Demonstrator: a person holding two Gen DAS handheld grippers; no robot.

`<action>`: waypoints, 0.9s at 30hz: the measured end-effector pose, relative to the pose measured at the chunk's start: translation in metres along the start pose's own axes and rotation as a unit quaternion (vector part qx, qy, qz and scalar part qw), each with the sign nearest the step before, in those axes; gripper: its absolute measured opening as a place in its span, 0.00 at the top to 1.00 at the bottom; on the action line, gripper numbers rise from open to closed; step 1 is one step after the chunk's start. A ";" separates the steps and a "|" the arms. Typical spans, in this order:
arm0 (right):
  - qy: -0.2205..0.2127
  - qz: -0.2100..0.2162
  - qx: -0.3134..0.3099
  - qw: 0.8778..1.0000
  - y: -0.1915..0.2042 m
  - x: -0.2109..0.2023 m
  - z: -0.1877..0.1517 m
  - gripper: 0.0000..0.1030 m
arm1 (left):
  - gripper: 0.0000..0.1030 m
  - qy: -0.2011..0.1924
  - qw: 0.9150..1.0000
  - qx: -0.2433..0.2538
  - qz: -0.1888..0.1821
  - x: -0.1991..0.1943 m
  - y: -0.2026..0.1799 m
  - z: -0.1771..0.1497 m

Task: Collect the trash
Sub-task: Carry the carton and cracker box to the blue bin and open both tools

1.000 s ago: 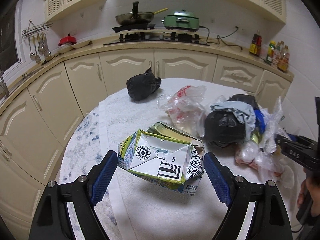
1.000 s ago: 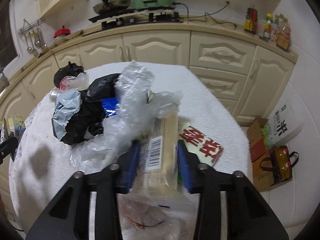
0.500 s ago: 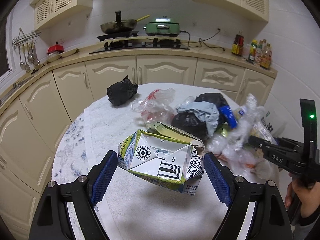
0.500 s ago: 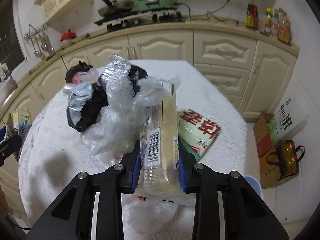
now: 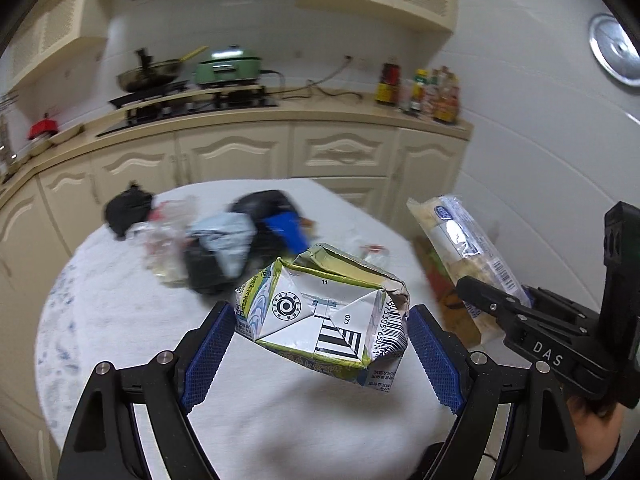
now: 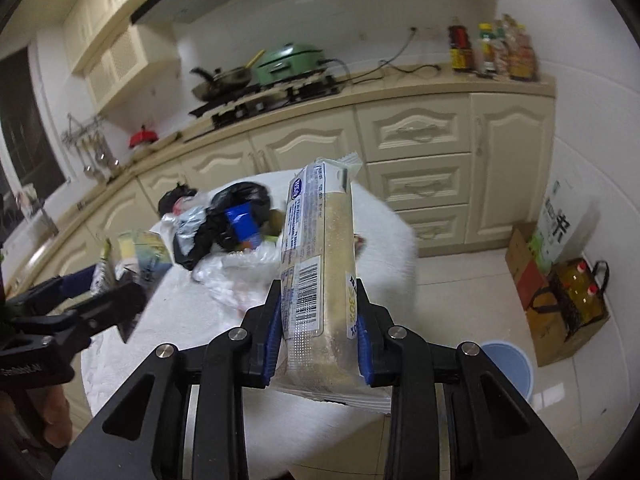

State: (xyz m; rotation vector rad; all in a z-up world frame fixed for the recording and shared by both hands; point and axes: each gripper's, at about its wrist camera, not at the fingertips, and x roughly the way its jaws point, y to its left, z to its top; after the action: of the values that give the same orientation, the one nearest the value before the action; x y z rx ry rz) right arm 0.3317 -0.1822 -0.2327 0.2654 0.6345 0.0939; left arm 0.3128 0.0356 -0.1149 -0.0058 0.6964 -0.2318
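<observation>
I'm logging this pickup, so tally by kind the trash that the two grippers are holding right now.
crushed drink carton: 1, in the left gripper
plastic-wrapped food packet: 1, in the right gripper
Total: 2

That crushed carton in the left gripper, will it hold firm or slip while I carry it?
The carton is dented, so probably empty, light and yielding. The left gripper clamps it across its width; its glossy skin may slip.
</observation>
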 end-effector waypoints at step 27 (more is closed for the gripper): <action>0.138 -0.122 0.274 0.944 -0.372 0.100 -0.174 0.70 | 0.18 0.260 0.950 0.165 -0.051 0.431 -0.282 -0.003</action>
State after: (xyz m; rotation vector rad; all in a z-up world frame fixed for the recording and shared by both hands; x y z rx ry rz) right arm 0.3103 -0.4860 -0.5262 0.7177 0.9645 -0.2966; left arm 0.5718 -0.3309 -0.3669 0.3523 1.1761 -0.4562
